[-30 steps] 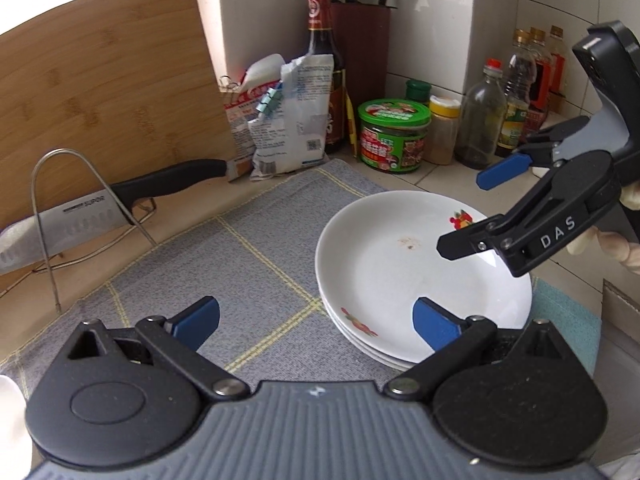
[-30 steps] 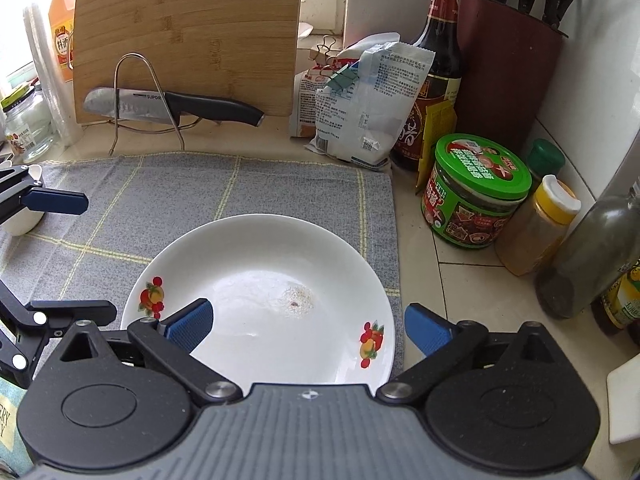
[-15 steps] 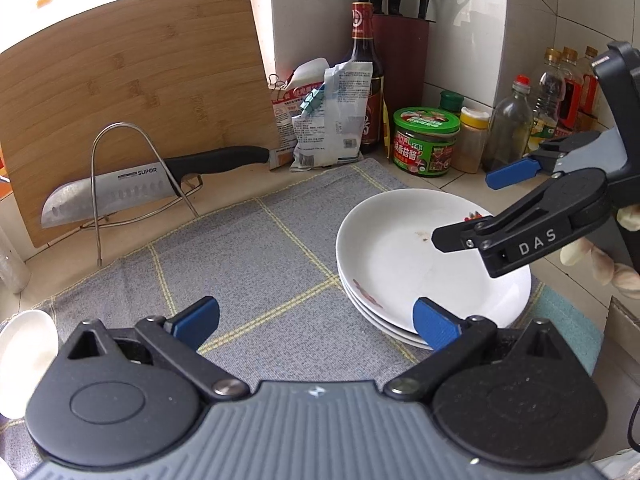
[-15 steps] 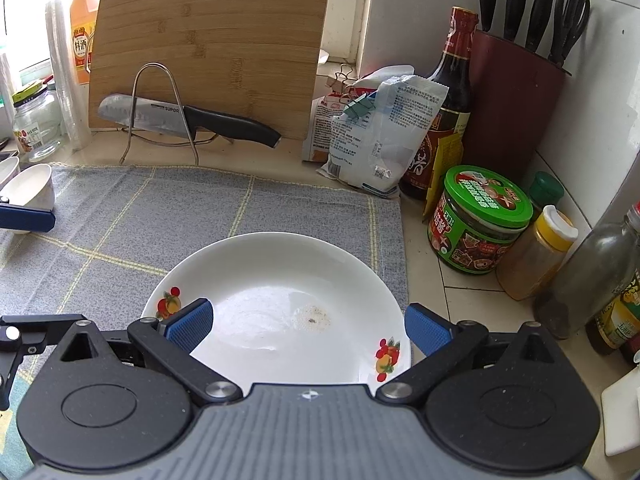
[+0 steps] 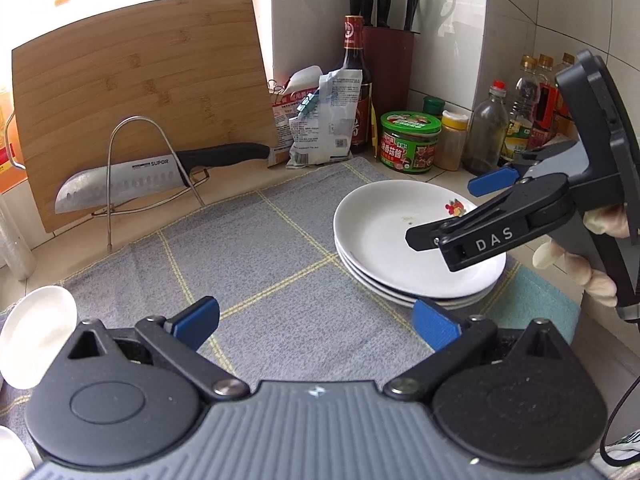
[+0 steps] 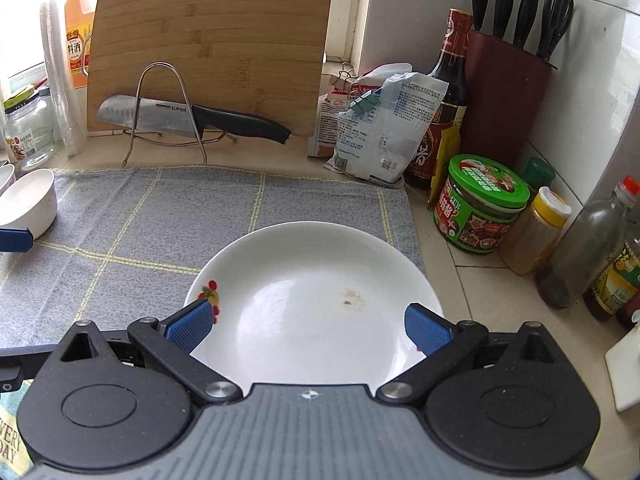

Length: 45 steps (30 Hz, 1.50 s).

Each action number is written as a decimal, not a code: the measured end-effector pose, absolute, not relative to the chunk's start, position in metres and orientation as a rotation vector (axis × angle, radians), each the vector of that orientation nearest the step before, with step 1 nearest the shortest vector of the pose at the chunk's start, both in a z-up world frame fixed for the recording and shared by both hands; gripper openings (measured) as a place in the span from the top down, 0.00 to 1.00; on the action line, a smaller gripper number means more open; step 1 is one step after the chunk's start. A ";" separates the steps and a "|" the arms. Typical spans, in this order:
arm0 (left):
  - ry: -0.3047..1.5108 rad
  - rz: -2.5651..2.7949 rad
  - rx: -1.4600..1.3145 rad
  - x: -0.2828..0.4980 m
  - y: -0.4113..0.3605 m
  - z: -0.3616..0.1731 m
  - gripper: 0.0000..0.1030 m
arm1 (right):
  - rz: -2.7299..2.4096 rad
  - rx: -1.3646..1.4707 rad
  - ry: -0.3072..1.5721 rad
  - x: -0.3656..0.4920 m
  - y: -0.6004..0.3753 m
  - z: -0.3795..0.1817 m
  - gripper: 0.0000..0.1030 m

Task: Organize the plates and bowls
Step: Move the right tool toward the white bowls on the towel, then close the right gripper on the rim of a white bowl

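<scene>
On the grey cloth (image 5: 280,280), three stacked plates (image 5: 400,240), one bowl (image 6: 30,204).

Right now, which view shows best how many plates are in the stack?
The left wrist view: it catches the stack of plates side-on, with three rims layered along its near edge. The right wrist view looks down from above, so only the top plate shows and the ones beneath are hidden.

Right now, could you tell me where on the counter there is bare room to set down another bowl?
The grey mat is bare between the white bowl on its left edge, the knife rack behind and the plate stack. The tiled corner by the green-lidded jar and the bottles is crowded.
</scene>
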<state>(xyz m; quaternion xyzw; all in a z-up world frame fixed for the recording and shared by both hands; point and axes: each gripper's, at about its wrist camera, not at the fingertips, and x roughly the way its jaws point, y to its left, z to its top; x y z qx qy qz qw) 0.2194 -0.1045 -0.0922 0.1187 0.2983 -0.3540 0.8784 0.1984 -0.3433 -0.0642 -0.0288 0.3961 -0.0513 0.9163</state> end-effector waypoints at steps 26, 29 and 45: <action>0.611 -0.649 0.239 0.183 0.105 -0.101 0.01 | 0.036 -0.026 0.815 0.168 -0.125 -0.080 0.00; 0.618 -0.628 0.228 0.184 0.121 -0.104 0.01 | 0.059 -0.026 0.821 0.171 -0.111 -0.081 0.00; 0.686 -0.497 0.174 0.203 0.179 -0.141 0.01 | 0.223 -0.052 0.858 0.203 -0.055 -0.077 0.00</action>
